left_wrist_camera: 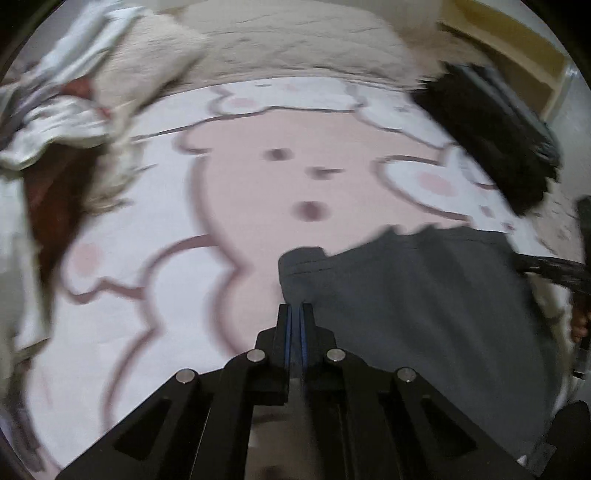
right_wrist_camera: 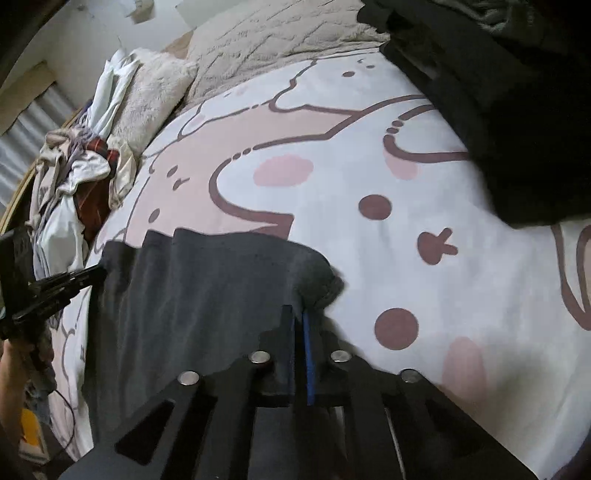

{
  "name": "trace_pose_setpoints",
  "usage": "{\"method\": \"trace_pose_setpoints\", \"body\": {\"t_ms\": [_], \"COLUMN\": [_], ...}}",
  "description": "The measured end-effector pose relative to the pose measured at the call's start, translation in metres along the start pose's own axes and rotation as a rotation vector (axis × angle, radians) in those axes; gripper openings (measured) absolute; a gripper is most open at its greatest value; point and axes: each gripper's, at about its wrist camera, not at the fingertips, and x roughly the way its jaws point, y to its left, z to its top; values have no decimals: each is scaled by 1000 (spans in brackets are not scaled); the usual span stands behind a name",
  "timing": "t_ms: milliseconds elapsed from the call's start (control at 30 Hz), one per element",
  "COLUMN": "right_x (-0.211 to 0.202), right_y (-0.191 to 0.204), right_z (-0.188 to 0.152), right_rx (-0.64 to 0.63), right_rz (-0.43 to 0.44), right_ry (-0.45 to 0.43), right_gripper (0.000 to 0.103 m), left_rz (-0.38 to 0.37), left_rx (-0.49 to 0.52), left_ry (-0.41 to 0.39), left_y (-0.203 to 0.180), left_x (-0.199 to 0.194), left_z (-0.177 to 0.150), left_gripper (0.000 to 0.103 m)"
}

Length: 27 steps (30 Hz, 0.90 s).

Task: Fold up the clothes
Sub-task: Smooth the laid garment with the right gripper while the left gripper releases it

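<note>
Both grippers are pointing steeply down at a bed covered by a cartoon-print sheet (right_wrist_camera: 332, 177). The left gripper (left_wrist_camera: 295, 314) is sitting with its jaws closed together, the blue pads nearly meeting, right at the left edge of a dark grey garment (left_wrist_camera: 413, 295); whether cloth is pinched between them is hard to tell from its own view (the picture is blurred). The right gripper (right_wrist_camera: 298, 317) is likewise closed, its fingers pinching the garment's bunched right corner. In the right wrist view, the left gripper is showing at the far left edge, with a bare forearm (right_wrist_camera: 13, 369) beneath it.

The grey garment is lying on the near part of the sheet, stretched between the two grippers, mostly flat with soft lengthwise creases. A heap of crumpled clothes (right_wrist_camera: 74, 173) is lying well apart on the left, dark clothing (right_wrist_camera: 517, 110) on the right, and a fuzzy beige blanket (right_wrist_camera: 280, 33) beyond.
</note>
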Motion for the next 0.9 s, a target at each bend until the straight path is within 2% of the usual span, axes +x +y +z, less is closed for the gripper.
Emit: {"method": "trace_pose_setpoints", "body": {"t_ms": [33,100,200,333,367,433,500,567,600,633,667,700,733,800,900], "right_x": [0,1,-5,-31,-34,-34,-25,-11,-4,-2,0,-4,-8,-18,-35], "right_y": [-3,-4,8,72,91,123,144,157,162,161,159,155,151,144,137], "right_z": [2,5,2,-25,-38,-66,-90,-115,-127,-134,-141,-145,-148,-149,-142], "right_rx": [11,10,-36,-317,-392,-509,-574,-599,-603,-568,-531,-488,-448,-403,-398], "right_rz": [-4,-18,-67,-124,-112,-79,-58,-34,-20,3,27,54,78,103,138], "right_ry": [-2,-2,-27,-147,-148,-130,-96,-70,-58,-51,-46,-52,-56,-63,-94], "right_gripper": [5,5,4,4,4,4,4,5,5,7,10,24,42,57,57], "left_rz": [41,72,56,-32,-49,-19,14,29,30,30,21,5,-10,-31,12], "left_rx": [-14,-60,-114,-138,-141,-125,-126,-174,-208,-243,-276,-311,-345,-401,-400], "left_ry": [6,29,38,-15,-29,-57,-85,-114,-130,-149,-158,-161,-150,-116,-99], "left_y": [11,32,49,38,34,21,10,7,7,8,11,14,18,28,37], "left_x": [2,6,-1,-31,-39,-49,-56,-59,-60,-60,-57,-54,-49,-37,-22], "left_z": [-2,-7,-19,-39,-45,-52,-59,-69,-75,-81,-87,-92,-97,-103,-110], "left_gripper": [1,1,1,1,1,1,3,18,39,55,58,58,58,58,58]}}
